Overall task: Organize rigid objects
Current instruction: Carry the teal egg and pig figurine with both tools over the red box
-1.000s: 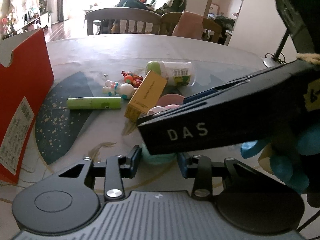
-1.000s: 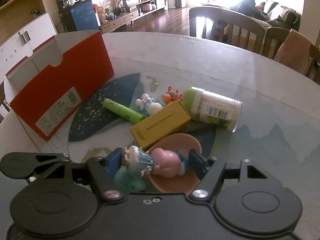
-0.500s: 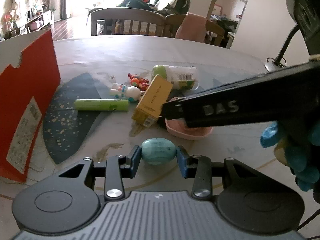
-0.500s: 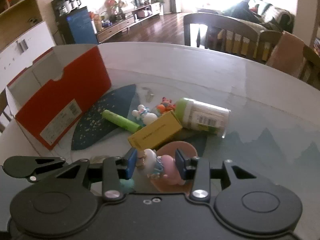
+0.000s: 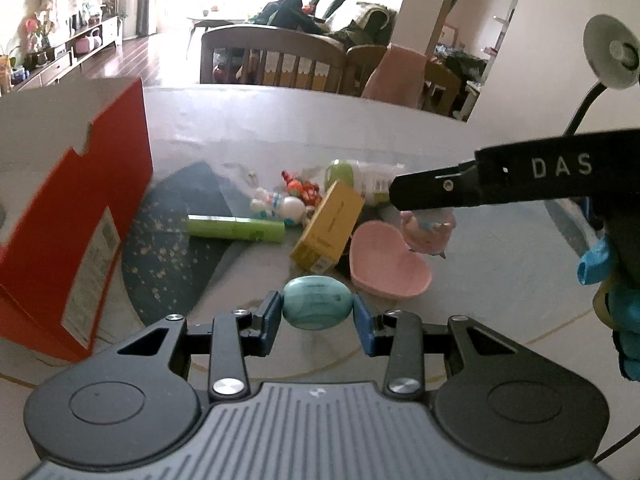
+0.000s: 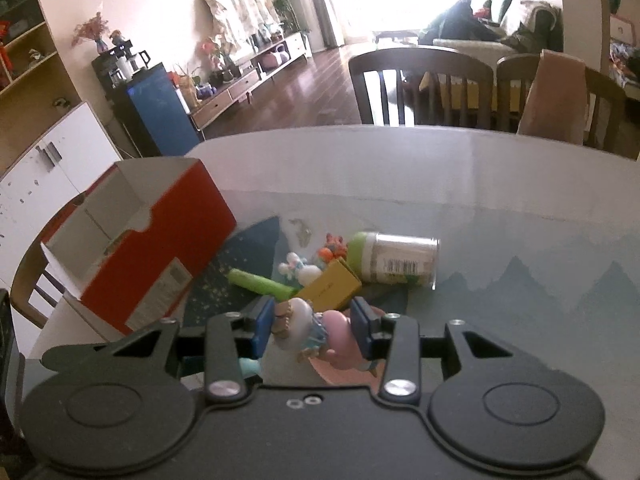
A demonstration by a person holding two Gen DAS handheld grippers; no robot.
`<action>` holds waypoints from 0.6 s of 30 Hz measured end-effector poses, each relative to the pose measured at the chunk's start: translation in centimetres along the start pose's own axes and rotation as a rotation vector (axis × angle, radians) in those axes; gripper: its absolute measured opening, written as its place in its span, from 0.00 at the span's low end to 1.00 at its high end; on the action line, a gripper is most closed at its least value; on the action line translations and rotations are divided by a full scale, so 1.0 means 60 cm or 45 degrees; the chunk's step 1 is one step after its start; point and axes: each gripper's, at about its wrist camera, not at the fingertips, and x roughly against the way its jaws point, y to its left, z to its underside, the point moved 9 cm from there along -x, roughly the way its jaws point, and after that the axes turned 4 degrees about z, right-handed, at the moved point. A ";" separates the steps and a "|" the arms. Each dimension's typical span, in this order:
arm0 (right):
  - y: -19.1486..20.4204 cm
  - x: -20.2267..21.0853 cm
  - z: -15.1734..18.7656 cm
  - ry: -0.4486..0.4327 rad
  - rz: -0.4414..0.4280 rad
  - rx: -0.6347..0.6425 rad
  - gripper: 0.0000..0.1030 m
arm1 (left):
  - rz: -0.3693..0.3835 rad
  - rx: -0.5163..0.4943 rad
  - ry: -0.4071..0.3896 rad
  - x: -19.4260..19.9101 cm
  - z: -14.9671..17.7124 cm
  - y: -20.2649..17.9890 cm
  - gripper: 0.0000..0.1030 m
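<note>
A: Behind the round grey table [image 6: 500, 184] sit wooden chairs and a bright living room; what is in the grippers?

B: Left gripper [image 5: 318, 312] is clamped on a smooth teal marbled egg [image 5: 318, 307], pads pressed to both ends; right gripper [image 6: 312, 326] is shut on a small pink pig figurine in a pale blue dress [image 6: 316, 334], lying crosswise between the blue pads [image 6: 262, 326].

A: What has changed?

B: A second ago the right jaws stood wider around the figurine, which lay in the pink heart-shaped dish [image 5: 386, 264]; they have since closed on it and both hands have risen; in the left view the figurine now hangs clear above the dish, and the egg is off the table too.

A: And the rest?

B: Just beyond the dish lie a yellow carton [image 5: 328, 226], a lime-green tube [image 5: 236, 229], a white rabbit toy [image 5: 276, 208], a small orange toy [image 5: 298, 188] and a green-capped clear jar on its side [image 6: 394, 260]; the open red cardboard box [image 6: 160, 256] stands to the left, well apart.

A: Meaning?

B: Both picks look secure; I judge the carry to the box comes next.
</note>
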 end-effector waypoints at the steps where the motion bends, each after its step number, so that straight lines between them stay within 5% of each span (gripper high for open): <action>1: 0.004 0.008 -0.005 -0.008 -0.003 0.004 0.39 | 0.004 0.004 -0.002 0.006 -0.005 0.001 0.37; 18: 0.101 0.068 -0.071 -0.116 0.012 0.069 0.39 | 0.029 0.020 -0.105 0.119 -0.111 0.053 0.38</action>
